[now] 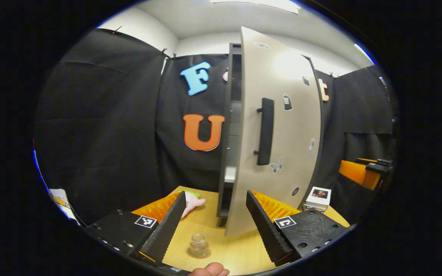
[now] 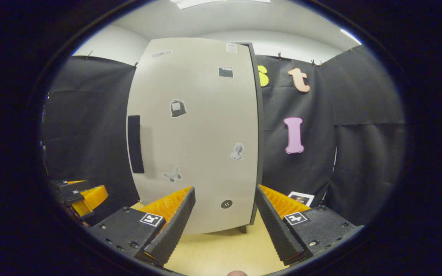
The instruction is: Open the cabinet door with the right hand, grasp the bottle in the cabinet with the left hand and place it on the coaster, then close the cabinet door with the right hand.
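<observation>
In the left gripper view the left gripper [image 1: 215, 224] stands wide apart, holding nothing. Low in the frame between its fingers a small glass bottle [image 1: 199, 245] stands on the wooden table [image 1: 240, 249]. Above, at centre, the cabinet door [image 1: 278, 126] hangs partly ajar, its dark handle [image 1: 265, 131] facing out. In the right gripper view the right gripper [image 2: 225, 220] is also wide and empty, low before the door.

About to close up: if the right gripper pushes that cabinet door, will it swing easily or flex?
The cabinet door looks like a flat, rigid panel, so it should swing as one piece rather than flex. It already stands partly ajar, suggesting free hinges. Its face looks smooth, so a push may slide; the handle seems a surer contact. The cabinet stands on the table on small feet, so it could shift.
</observation>
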Available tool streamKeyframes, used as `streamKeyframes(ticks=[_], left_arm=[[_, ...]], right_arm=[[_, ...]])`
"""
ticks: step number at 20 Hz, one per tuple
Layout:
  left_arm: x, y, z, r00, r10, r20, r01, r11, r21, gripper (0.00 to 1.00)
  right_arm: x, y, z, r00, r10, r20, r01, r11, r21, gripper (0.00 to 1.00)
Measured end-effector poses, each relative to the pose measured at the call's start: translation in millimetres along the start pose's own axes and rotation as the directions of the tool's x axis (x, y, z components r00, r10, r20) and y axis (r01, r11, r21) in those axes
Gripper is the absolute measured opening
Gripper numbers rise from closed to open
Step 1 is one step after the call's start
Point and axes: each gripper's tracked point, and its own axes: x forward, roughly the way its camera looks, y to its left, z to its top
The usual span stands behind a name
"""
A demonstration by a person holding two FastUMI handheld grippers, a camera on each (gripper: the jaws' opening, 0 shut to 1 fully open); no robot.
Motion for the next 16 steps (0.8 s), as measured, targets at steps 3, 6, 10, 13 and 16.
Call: streamKeyframes(ticks=[3,6,10,13,16], left_arm=[[0,-40,12,0.993,-0.109,0.051,0.106,0.993,0.052,0.95],[-4,-65,34,0.973,-0.185,0.139,0.17,0.979,0.112,0.96],[2,-67,43,0.963,-0.203,0.174,0.183,0.975,0.129,0.96],[4,-61,38,0.969,-0.189,0.156,0.175,0.979,0.1,0.96],[7,-61,38,0.971,-0.186,0.153,0.176,0.981,0.077,0.96]], right_arm=[[-11,-7,4,0.999,-0.016,0.036,0.017,0.999,-0.029,1.0],[-16,-15,7,0.997,-0.041,0.058,0.044,0.998,-0.055,0.96],[-16,-33,4,0.994,-0.09,0.054,0.092,0.995,-0.027,0.99],[-14,-40,1,0.994,-0.107,0.035,0.107,0.994,0.006,0.96],[-12,-39,4,0.994,-0.097,0.042,0.096,0.995,0.026,0.96]])
